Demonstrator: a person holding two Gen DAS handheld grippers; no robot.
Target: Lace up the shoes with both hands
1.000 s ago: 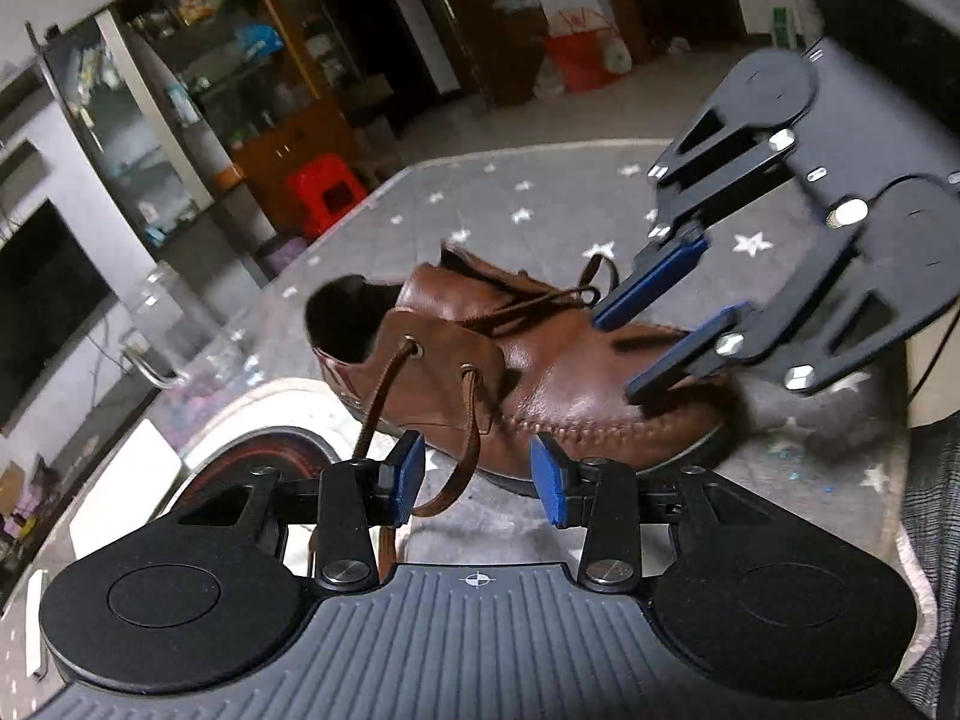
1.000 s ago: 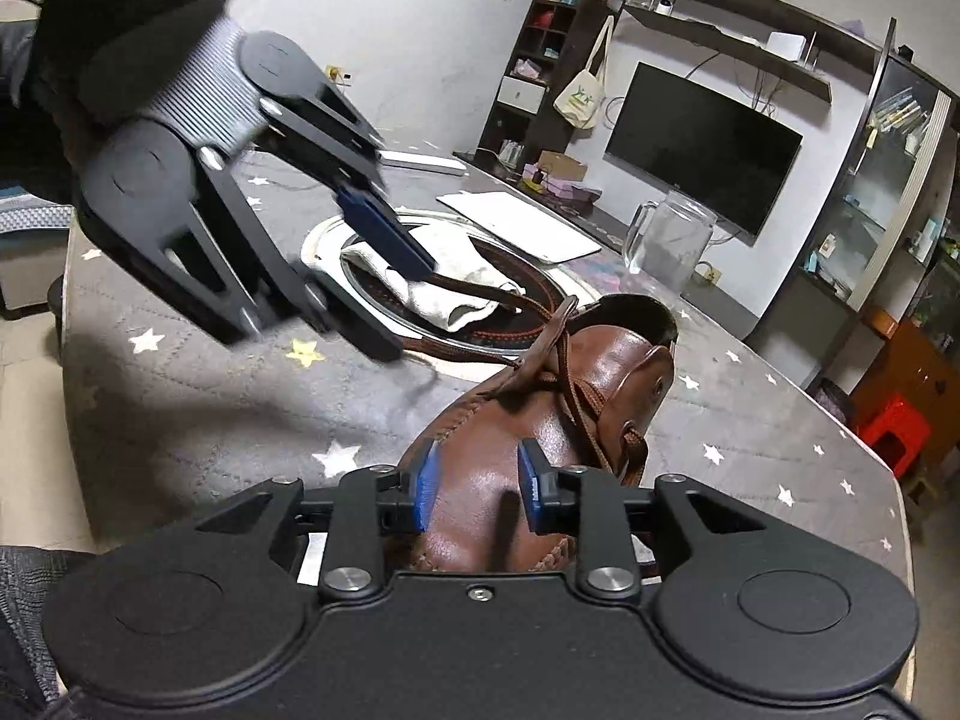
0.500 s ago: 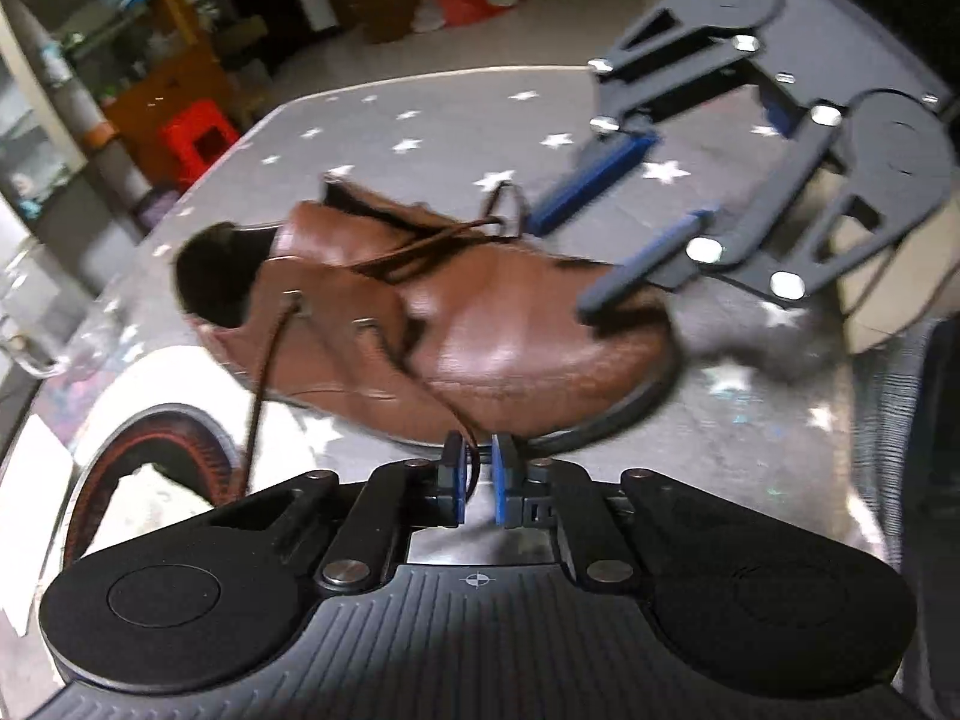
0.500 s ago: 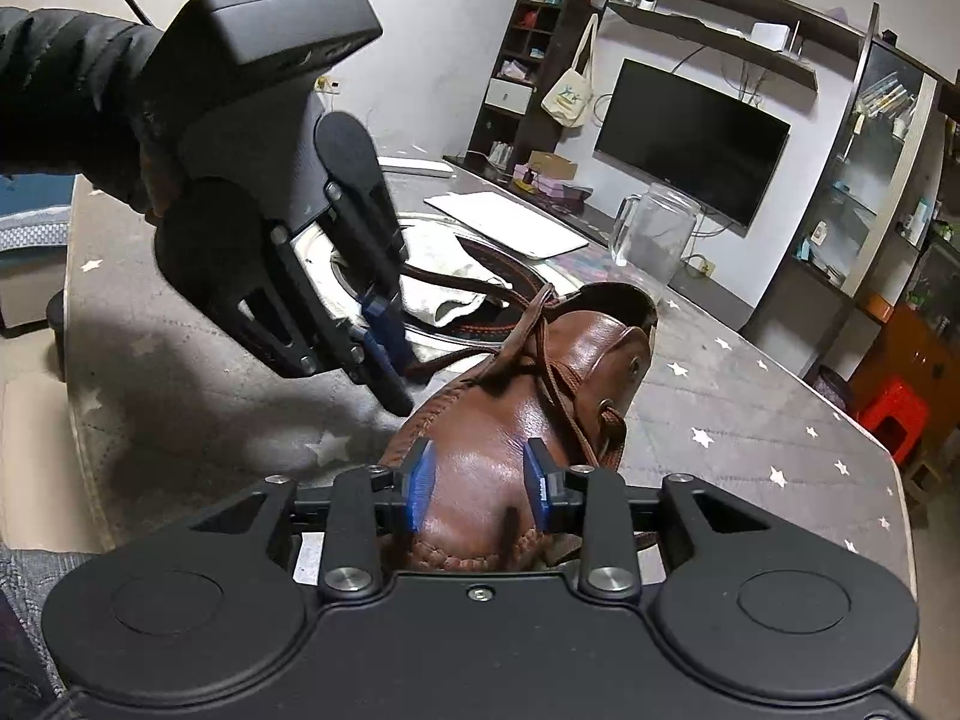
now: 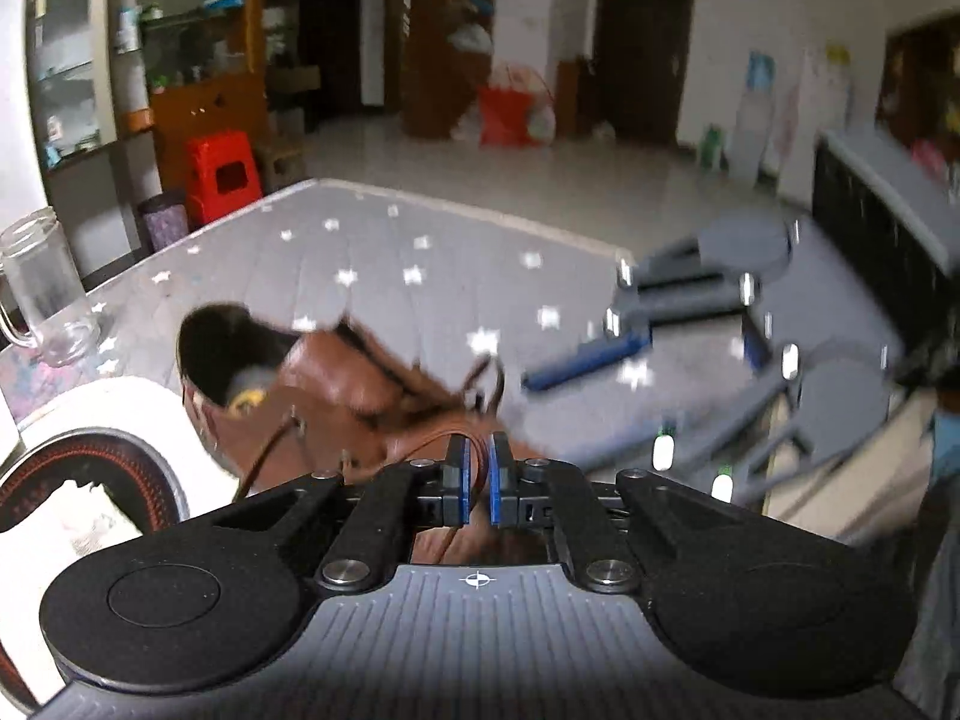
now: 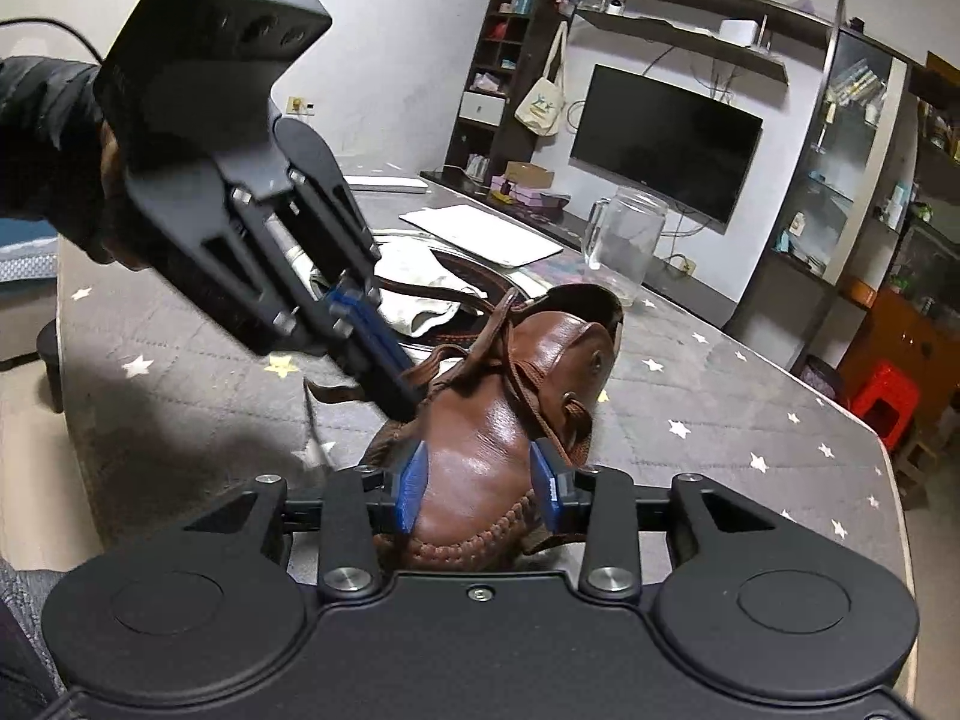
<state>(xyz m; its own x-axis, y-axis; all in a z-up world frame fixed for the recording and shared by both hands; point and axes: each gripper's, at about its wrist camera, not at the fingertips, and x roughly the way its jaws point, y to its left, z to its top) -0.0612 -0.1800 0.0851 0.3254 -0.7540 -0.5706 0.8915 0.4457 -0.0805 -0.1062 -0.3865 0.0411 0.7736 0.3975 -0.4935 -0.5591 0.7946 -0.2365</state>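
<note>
Brown shoe [image 5: 336, 396] blurred, toe behind left hand-held gripper [image 5: 478, 468]

A white wall [image 6: 384, 30] carries a dark TV [image 6: 663, 141] under a long shelf [image 6: 678, 39]. A glass cabinet [image 6: 852, 138] stands to its right, with a red stool [image 6: 882, 399] on the floor nearby. A grey starred cloth [image 5: 384, 264] covers the table, where a glass jug [image 6: 624, 243] stands. Pale tiles [image 5: 540, 174] lead to dark doorways [image 5: 645, 54].
</note>
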